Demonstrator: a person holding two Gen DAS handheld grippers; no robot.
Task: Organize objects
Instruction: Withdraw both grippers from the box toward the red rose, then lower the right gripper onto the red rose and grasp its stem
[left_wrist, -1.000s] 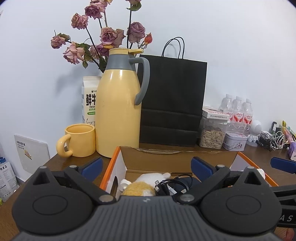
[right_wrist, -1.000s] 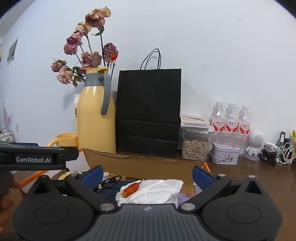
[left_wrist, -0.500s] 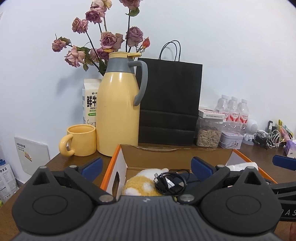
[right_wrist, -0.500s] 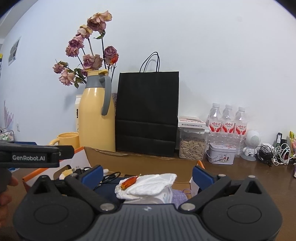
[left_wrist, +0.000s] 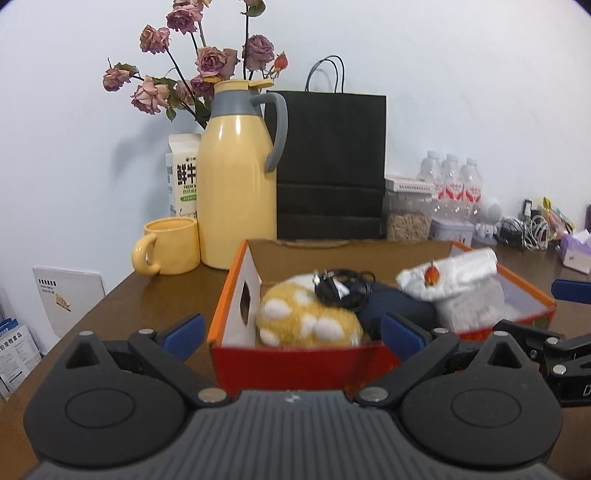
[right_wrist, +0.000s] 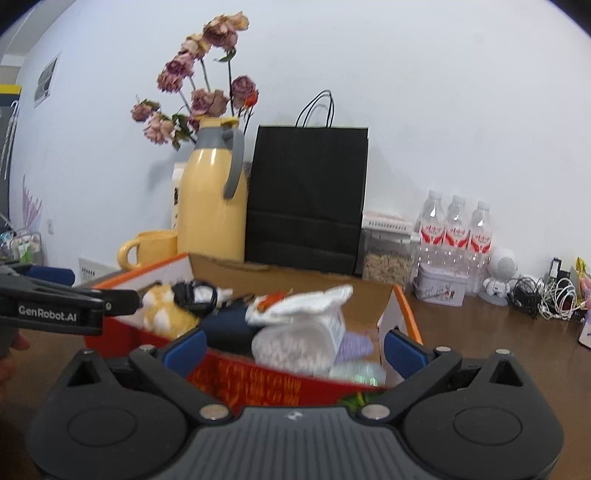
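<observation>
Both grippers gape wide — left gripper (left_wrist: 291, 332), right gripper (right_wrist: 293, 349) — low centre, before the full box (left_wrist: 295, 363).

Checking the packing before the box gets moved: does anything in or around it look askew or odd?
The red box is overfilled: a white plastic bag and a tangled black cable on the yellow plush toy stick above its rim. The flowers behind the yellow jug look wilted. Nothing has spilled.

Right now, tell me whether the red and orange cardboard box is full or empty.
Full. The red and orange cardboard box is heaped above its rim: a yellow plush toy, a coiled black cable and a white plastic bag.
</observation>
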